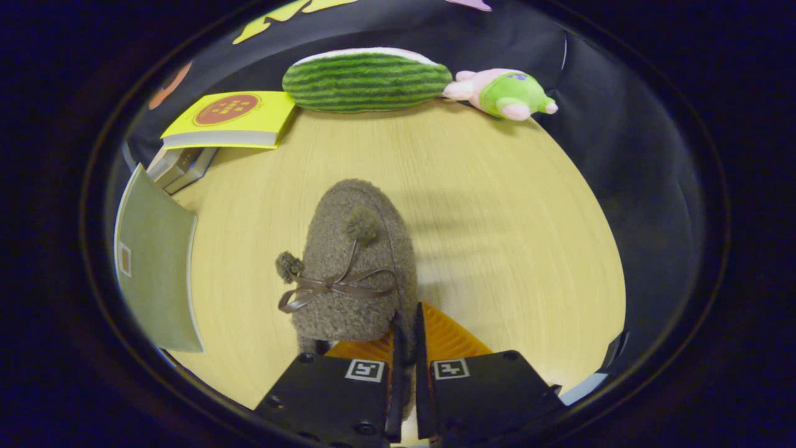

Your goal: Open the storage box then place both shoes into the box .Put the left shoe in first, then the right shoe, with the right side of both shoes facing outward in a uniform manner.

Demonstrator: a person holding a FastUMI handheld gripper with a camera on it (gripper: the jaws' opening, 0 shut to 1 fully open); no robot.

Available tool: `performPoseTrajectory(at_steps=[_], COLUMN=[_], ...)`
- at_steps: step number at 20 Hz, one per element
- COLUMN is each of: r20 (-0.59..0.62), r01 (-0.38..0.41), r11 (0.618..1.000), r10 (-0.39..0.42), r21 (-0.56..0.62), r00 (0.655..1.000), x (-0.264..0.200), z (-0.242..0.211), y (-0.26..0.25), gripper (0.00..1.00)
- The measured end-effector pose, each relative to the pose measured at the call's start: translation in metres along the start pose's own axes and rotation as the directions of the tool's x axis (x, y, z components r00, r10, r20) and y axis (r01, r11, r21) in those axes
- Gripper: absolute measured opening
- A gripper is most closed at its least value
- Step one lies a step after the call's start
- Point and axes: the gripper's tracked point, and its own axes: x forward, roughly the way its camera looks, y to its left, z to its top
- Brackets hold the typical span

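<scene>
While I've got the fingers pinched nearly together on the heel edge of the brown fuzzy slipper [354, 261], here's my read. Gripper [405, 336]: jaws almost closed, thin strip of slipper collar between them, so both fingers look to be pressing on it. I can't tell if it's the left or right shoe from this angle.

Layout, big to small:
- Wooden table [497, 218]: wide bare stretch ahead-right of the jaws, running to the black cloth wall. That's my free room.
- Slipper: between and just ahead of the fingers, toe pointing away, bow and two pompoms on top. It appears to be lifted or dragged by the collar; can't confirm clearance off the table.
- Green panel [155, 261]: well to the left of the jaws, near the table edge. Could be the storage box lid or wall; not sure.
- Watermelon plush [367, 79]: far beyond the fingers, at the back edge.
- Yellow book [233, 118]: beyond-left, resting on a small grey box [180, 168].
- Pink-green plush toy [507, 93]: beyond-right, beside the watermelon.

Progress, my judgement: one shoe in hand, not in any box yet. The second shoe is yet to be picked. Box state unclear.

Left side is crowded; swing carefully past the panel edge.
</scene>
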Motion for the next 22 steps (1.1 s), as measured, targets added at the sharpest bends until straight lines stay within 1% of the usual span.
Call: performPoseTrajectory(at_steps=[1,2,4,6,9,12,17,19,22], r20=[0.001,-0.005,-0.008,-0.009,-0.008,0.015,0.063,0.087,0.121], r01=[0.007,0.006,-0.022,-0.058,-0.082,-0.098,-0.091,-0.094,-0.120], r11=[1.000,1.000,0.998,0.993,0.988,0.986,0.989,0.990,0.990], r10=[-0.007,-0.006,0.023,0.059,0.084,0.097,0.084,0.086,0.110], r21=[0.007,0.021,0.064,0.100,0.131,0.137,0.117,0.101,0.077], r00=[1.000,1.000,1.000,0.998,0.996,0.995,0.995,0.993,0.987], x=[-0.002,-0.004,-0.007,-0.011,-0.029,-0.056,-0.110,-0.135,-0.175], z=[-0.002,-0.003,-0.005,-0.006,-0.007,-0.002,0.005,0.009,0.012], y=[0.000,0.002,0.007,0.010,0.012,0.014,0.024,0.036,0.064], gripper=[0.15,0.10,0.08,0.08,0.08,0.08,0.08,0.08,0.08])
